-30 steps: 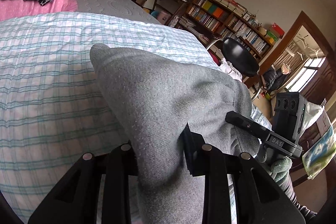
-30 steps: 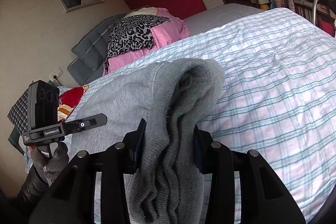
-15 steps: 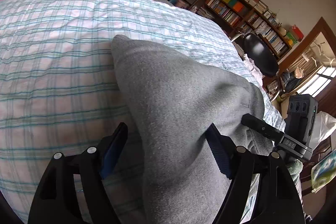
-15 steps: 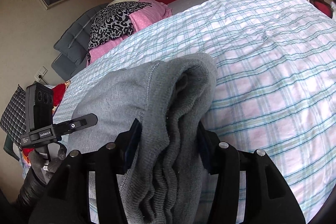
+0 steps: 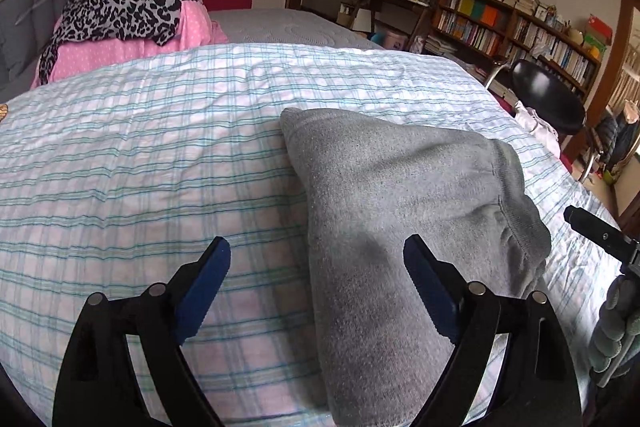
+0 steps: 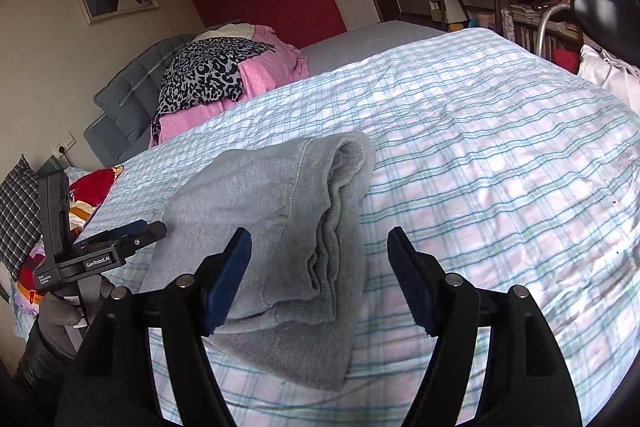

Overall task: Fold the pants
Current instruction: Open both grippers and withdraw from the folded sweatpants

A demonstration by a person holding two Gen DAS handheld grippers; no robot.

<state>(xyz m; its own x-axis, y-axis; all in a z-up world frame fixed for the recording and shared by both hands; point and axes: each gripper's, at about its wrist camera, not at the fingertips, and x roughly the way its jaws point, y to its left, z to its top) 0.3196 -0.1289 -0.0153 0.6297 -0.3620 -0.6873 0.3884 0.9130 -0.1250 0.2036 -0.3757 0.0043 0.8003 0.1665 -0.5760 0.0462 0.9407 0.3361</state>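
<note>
The grey pants (image 5: 400, 211) lie folded into a thick bundle on the plaid bedspread (image 5: 140, 167). They also show in the right wrist view (image 6: 280, 219), with the ribbed waistband layers at the near right edge. My left gripper (image 5: 316, 263) is open and empty, its jaws wide apart over the left end of the bundle. My right gripper (image 6: 320, 255) is open and empty, its jaws wide apart over the waistband end. The left gripper body (image 6: 96, 255) shows at the left of the right wrist view.
A pink and leopard-print pile (image 5: 124, 19) lies at the head of the bed by the grey headboard (image 6: 120, 107). A black chair (image 5: 548, 99) and bookshelves (image 5: 516, 27) stand beyond the right side of the bed. Colourful cloths (image 6: 84, 195) lie at the left.
Both grippers have opened and let go of the pants. The bundle now rests on the bed, and both grippers have drawn back a little.
</note>
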